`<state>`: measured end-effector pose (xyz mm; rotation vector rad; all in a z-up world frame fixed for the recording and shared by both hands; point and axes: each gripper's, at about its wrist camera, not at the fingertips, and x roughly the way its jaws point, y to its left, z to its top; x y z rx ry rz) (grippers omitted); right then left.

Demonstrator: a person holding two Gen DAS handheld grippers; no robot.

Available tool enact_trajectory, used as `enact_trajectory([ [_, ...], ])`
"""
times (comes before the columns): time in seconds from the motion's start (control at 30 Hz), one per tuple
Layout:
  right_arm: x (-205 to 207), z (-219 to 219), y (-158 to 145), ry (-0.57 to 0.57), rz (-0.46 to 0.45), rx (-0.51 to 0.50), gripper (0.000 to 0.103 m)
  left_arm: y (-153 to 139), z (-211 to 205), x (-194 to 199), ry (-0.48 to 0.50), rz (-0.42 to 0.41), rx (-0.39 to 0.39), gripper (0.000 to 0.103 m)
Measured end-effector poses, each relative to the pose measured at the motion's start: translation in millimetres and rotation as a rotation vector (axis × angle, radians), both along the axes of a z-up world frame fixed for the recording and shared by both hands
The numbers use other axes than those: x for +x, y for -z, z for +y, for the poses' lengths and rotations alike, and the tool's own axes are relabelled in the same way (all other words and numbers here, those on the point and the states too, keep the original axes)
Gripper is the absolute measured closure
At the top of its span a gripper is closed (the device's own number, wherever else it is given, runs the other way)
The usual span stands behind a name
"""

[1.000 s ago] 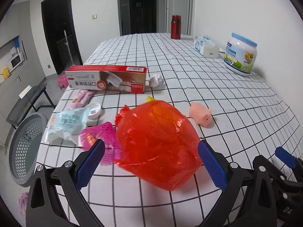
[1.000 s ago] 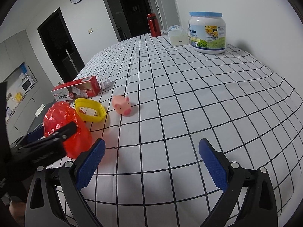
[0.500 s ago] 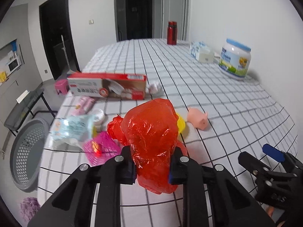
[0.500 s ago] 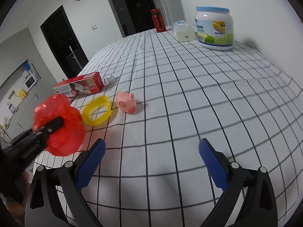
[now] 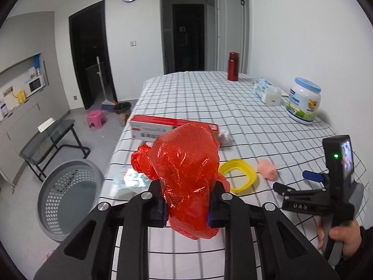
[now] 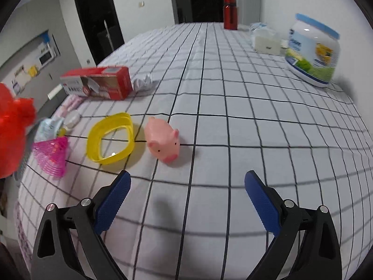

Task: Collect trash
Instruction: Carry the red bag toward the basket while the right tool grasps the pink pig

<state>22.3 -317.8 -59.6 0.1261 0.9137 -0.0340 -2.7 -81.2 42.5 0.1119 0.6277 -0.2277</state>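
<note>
your left gripper [image 5: 186, 212] is clamped on the crumpled red plastic bag [image 5: 186, 175], its pads pressed into the plastic on both sides so the bag bulges up above the fingers and hangs a little below them, clear of the checked tablecloth [image 5: 233, 107]. off the table's left edge, down on the floor, stands the grey perforated basket [image 5: 67, 196], and the bag is nearer to you than it and to its right. your right gripper [image 6: 186, 196] has its blue pads well apart with nothing between them, hovering over bare cloth just on the near side of the pink toy pig [image 6: 163, 144]; in the left wrist view you can see it at the right edge with your hand [image 5: 342, 240] around its handle. just left of the pig lies the yellow ring [image 6: 109, 140], flat on the cloth, close beside the pig though i cannot tell whether they touch. further left is a pink mesh net [image 6: 52, 154], and behind it a pale blue wrapper [image 6: 47, 128] and a small white cap [image 6: 73, 117]. the red and white carton [image 6: 98, 85] lies on its long side behind these, with a crumpled white tissue [image 6: 143, 81] at its right end. at the far right of the table sit the big white jar with a blue lid [image 6: 312, 49], a tissue pack [image 6: 263, 37] and a red bottle [image 6: 230, 14] standing upright at the far end. the right wrist view is a little blurred.
</note>
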Motion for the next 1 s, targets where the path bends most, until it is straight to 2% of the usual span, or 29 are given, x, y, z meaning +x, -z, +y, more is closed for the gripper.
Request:
enact_trajectory([
  [0.2, 28.4, 8.2, 4.1, -0.04, 0.011, -0.09, 0.01, 5.5, 26.1, 8.5, -0.068, 0.013, 0.006, 0.081],
  [0.27, 37.5, 9.6, 5.8, -0.053, 0.02, -0.109, 0.02, 8.2, 34.1, 10.9, -0.088, 0.02, 0.008, 0.081],
  [0.33, 43.9, 11.2, 9.3, -0.07, 0.041, -0.107, 0.038, 10.8, 39.8, 11.8, -0.103, 0.025, 0.013, 0.081],
  [0.4, 48.3, 13.0, 11.3, -0.083, 0.046, -0.092, 0.042, 13.1, 44.6, 13.4, -0.115, 0.031, 0.016, 0.081],
  [0.53, 48.6, 19.7, 10.0, -0.11, 0.034, -0.088, 0.07, 20.6, 54.4, 15.1, -0.14, 0.051, 0.017, 0.081],
  [0.8, 24.5, 22.7, -6.8, -0.065, 0.004, -0.069, 0.07, 28.6, 84.5, 12.4, -0.179, 0.065, 0.012, 0.081],
  [1.0, -7.9, 52.6, -33.4, -0.068, -0.044, -0.024, 0.07, 36.0, 118.9, 13.7, -0.226, 0.078, 0.018, 0.081],
])
